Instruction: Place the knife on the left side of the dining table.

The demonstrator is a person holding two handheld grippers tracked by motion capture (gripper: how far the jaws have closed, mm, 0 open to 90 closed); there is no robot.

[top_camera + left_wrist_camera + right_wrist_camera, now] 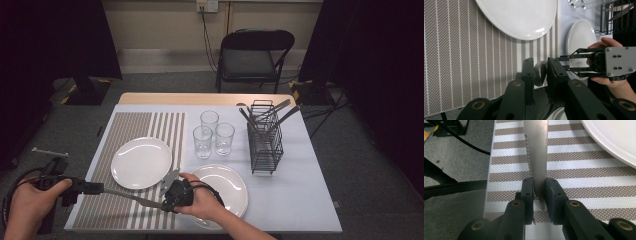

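1. both grippers clamp one knife (125, 194) over the striped mat (125, 135), just below the left plate (141, 162)
2. left gripper (540, 72) pinches the handle, right gripper (539, 192) the serrated blade
3. handover underway; next, one grip likely must let go

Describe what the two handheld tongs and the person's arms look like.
Both tongs are black, with linked bars, round brass-coloured pivot pins and flat rectangular pads. The right tongs carry a grey plate with dark screw heads on top, plus a black strap across the right hand. The left tongs trail a black cable looping to the left. Both forearms are bare, with no sleeves visible.
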